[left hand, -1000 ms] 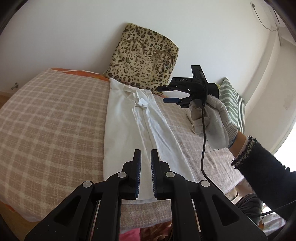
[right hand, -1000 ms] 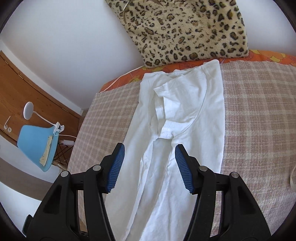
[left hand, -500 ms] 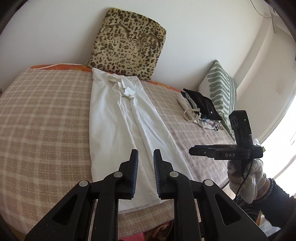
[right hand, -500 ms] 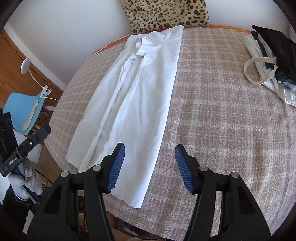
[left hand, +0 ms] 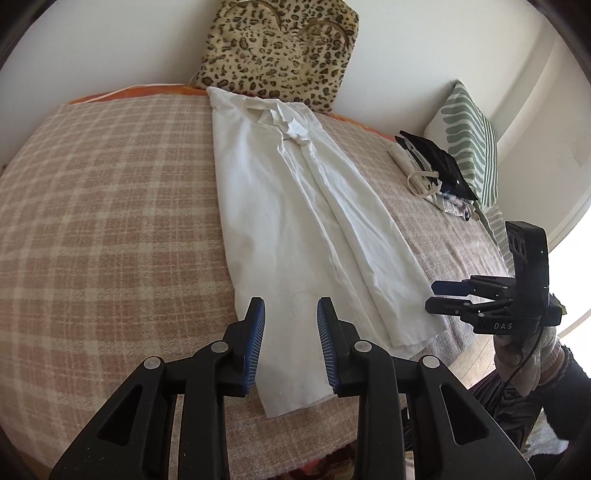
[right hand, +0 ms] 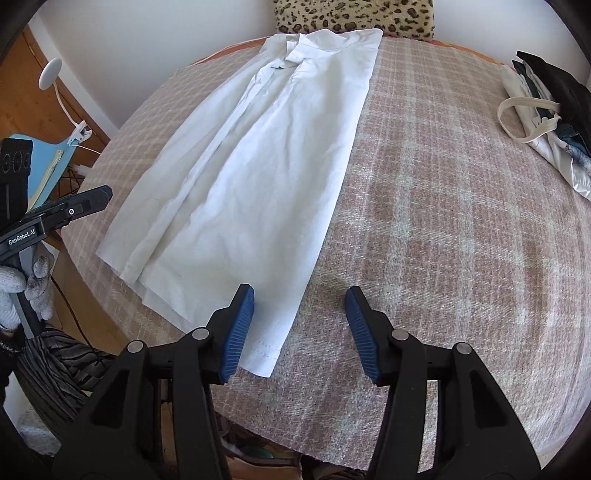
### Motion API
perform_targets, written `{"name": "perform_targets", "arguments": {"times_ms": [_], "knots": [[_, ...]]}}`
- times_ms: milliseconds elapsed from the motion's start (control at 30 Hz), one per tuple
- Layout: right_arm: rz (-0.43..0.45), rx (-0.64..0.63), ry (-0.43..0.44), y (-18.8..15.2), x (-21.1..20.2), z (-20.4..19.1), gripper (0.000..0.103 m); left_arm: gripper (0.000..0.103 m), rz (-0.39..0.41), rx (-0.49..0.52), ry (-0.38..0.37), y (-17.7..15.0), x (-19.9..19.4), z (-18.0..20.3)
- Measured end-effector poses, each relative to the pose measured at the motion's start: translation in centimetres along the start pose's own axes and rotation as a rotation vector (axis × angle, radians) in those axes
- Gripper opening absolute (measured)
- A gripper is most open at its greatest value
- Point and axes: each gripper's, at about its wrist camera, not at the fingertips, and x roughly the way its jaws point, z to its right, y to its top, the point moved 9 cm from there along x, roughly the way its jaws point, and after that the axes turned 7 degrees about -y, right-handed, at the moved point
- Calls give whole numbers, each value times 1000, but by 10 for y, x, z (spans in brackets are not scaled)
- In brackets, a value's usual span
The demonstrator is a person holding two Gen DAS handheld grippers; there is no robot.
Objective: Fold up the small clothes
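The white garment, already narrowed lengthwise, is laid flat on the bed with its hem nearest, where the left gripper is opening and the right gripper is closing slightly, both fingers apart and empty, probably to take the hem corners.

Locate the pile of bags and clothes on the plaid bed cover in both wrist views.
Left wrist view: pile of bags and clothes, right of centre, before the green striped cushion.
Right wrist view: far right edge, upper part.
Shared landmark: white shirt, leopard cushion at its collar end.
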Motion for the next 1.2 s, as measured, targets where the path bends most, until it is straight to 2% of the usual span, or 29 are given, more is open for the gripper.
{"name": "perform_targets", "arguments": {"times_ms": [100,133,167,300,433,500,600,767,933,967,1000,1200], "knots": [[18,-53,-58,-3,0,-1,43,27,-13,9,21,-5,0,-4],[24,-67,-76,-4,0,-4,34,27,-12,7,26,-6,-1,-5],[29,-70,-81,-3,-1,-4,32,27,-9,0,21,-7,-1,-5],[94,-60,-79,4,-13,-11,32,27,-1,-9,-1,-7,-5,-1],[141,-135,38,8,-28,-46,32,27,16,-8,-4,-3,-9,0],[115,-180,155,5,-28,-73,32,27,22,-8,-2,-1,-9,1],[89,-237,235,-1,-23,-103,32,27,32,-5,-4,3,-11,2],[76,-341,248,-9,-15,-134,32,27,55,2,9,6,-17,0],[64,-406,204,-14,3,-145,31,27,74,-8,19,7,-24,-4],[71,-408,201,-13,5,-145,13,27,78,-7,20,7,-25,-4],[80,-414,201,-12,5,-146,3,27,81,-5,22,8,-26,-4],[109,-432,203,-14,-6,-149,2,27,78,7,16,8,-24,1]]}}
